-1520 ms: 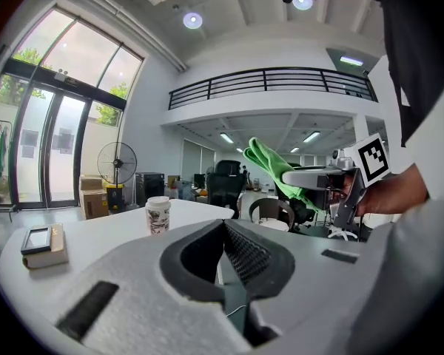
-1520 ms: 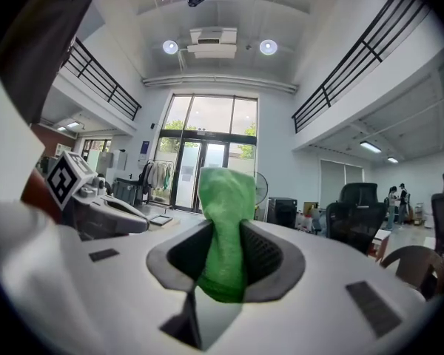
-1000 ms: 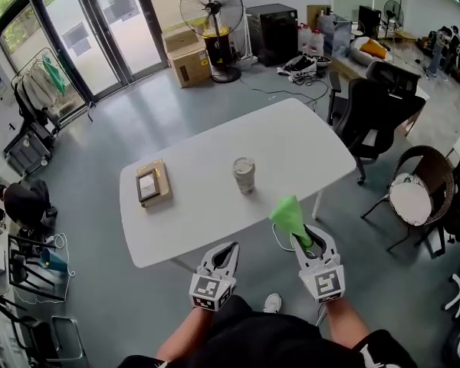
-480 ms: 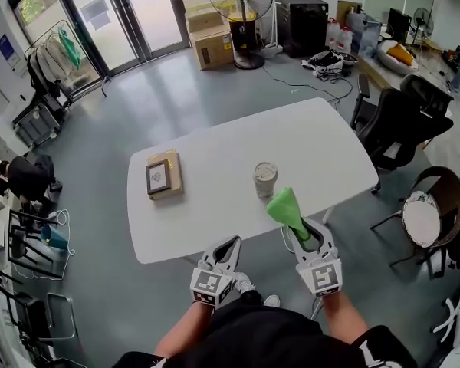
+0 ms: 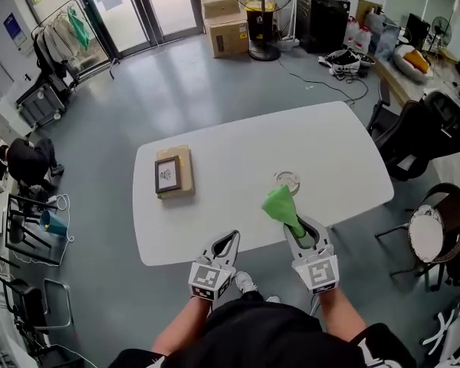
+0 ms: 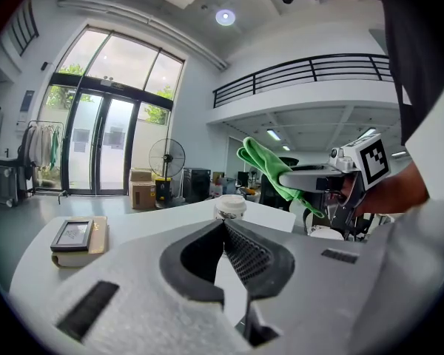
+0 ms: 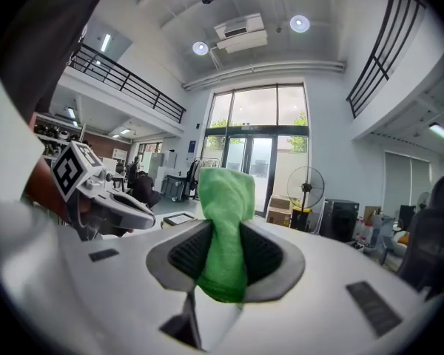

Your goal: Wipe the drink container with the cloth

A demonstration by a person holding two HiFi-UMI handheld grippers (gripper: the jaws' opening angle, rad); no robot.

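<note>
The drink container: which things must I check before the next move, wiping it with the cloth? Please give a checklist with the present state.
1. Cloth gripped by right gripper: ok, jaws shut on it.
2. Left gripper empty: ok, jaws together.
3. Drink container upright on the table: ok.
4. Cloth touching the container: not ok, they are apart in the left gripper view.
5. Picture frame away from the container: ok.
6. Container full or empty: cannot tell.

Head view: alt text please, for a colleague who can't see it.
From above, the right tongs grip a green cloth above the near edge of a white table, partly hiding a lidded cup behind it. The left tongs are shut and empty; a framed picture lies farther left.
</note>
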